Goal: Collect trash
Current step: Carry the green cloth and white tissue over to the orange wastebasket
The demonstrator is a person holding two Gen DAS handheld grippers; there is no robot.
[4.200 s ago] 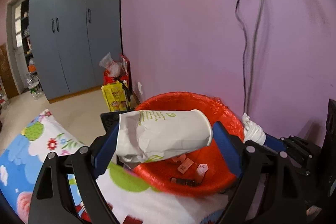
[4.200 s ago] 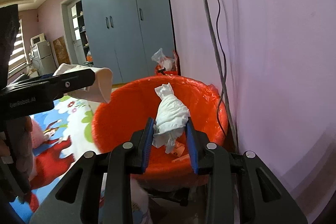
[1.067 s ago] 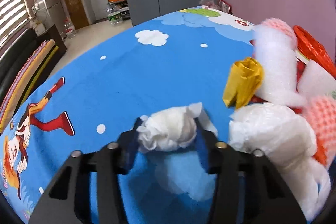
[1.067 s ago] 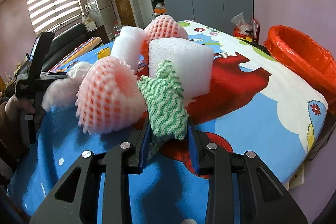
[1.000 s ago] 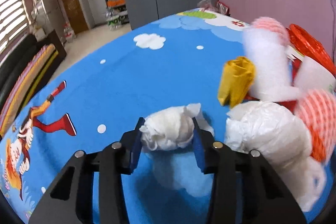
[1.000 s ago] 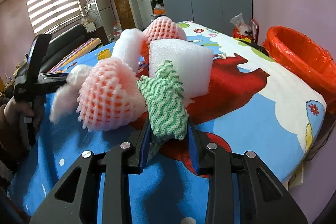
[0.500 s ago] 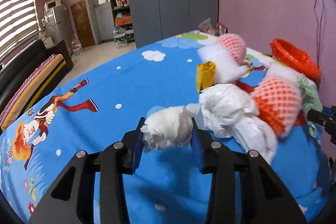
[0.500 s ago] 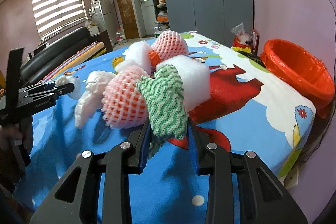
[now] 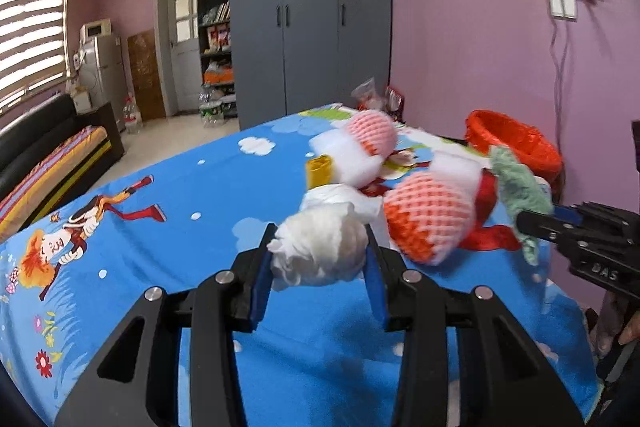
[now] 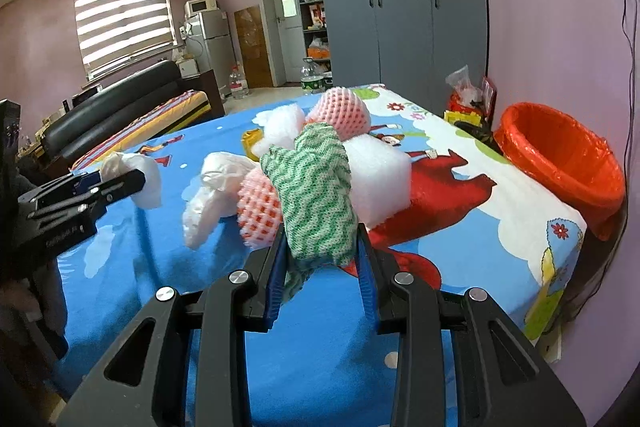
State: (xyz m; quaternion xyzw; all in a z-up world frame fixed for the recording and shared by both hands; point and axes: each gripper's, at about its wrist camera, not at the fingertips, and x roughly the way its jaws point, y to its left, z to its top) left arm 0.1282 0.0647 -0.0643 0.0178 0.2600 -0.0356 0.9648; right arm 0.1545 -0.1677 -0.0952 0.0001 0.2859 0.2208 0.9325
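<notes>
A crumpled white tissue wad was clamped in the left tool, and a green zigzag cloth in the right tool. Both were held clear of the desk, presumably for carrying to the red bin beside the far edge.

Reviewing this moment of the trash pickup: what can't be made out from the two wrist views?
- Inside of the red bin: both views, hidden by its rim.
- Yellow item: both views, small, partly behind the white foam.
- Person's hand: left view, cut by edge.
</notes>
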